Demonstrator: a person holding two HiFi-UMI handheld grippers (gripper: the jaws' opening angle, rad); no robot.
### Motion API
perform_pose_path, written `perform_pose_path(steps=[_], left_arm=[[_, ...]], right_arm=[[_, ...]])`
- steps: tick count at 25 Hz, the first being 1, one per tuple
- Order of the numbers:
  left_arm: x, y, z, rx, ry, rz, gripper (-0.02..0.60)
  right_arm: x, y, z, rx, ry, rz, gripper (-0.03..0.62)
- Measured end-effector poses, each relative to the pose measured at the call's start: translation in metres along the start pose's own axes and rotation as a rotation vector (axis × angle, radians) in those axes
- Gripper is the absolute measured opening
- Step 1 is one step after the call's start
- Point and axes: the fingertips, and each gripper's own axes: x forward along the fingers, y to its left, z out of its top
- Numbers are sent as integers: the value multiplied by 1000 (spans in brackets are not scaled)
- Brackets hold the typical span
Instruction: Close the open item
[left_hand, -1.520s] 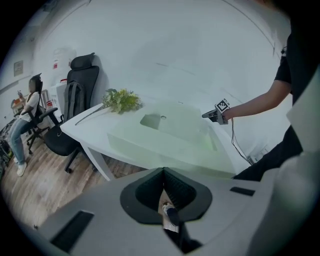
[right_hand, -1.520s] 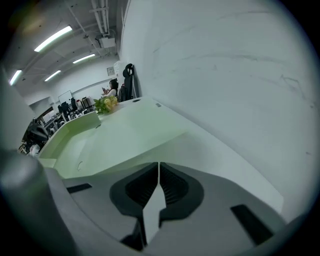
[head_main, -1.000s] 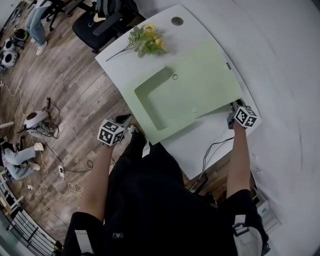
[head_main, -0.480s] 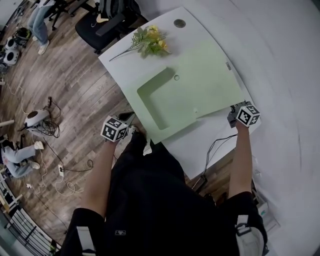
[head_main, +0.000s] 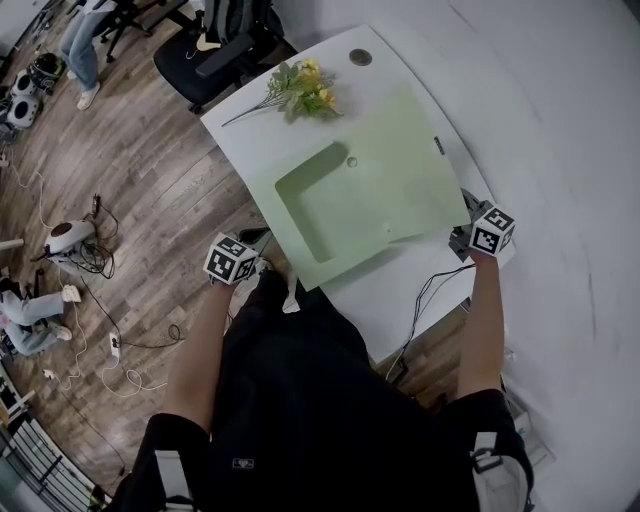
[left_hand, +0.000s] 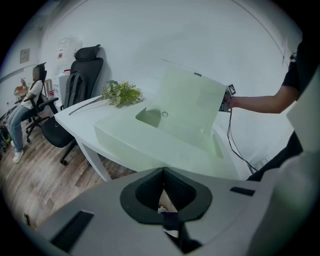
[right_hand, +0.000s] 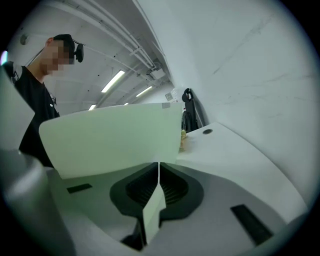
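Green box (head_main: 300, 235) on white table (head_main: 420, 290), shallow recess in near-left half; small ring (head_main: 350, 162) just past recess. Lid (head_main: 400, 150) tilted up at right. Right claw (right_hand: 157, 170) clenched on lid's near edge. Left claw (left_hand: 162, 175) closed, empty, off table's left edge. Flowers (head_main: 300, 85) far. Lid now raised steeper than second ago.

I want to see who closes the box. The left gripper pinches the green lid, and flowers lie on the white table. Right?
Not quite. The right gripper pinches the green lid: the right gripper view shows its edge clamped between the jaws. The left gripper is shut on nothing. The flowers do lie on the white table.
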Motion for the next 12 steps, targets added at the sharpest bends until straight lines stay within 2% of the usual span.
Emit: perform_pose_path(steps=[12], left_arm=[[0, -5, 1, -5, -18, 10, 6]], right_arm=[[47, 52, 14, -132, 138, 193, 9]])
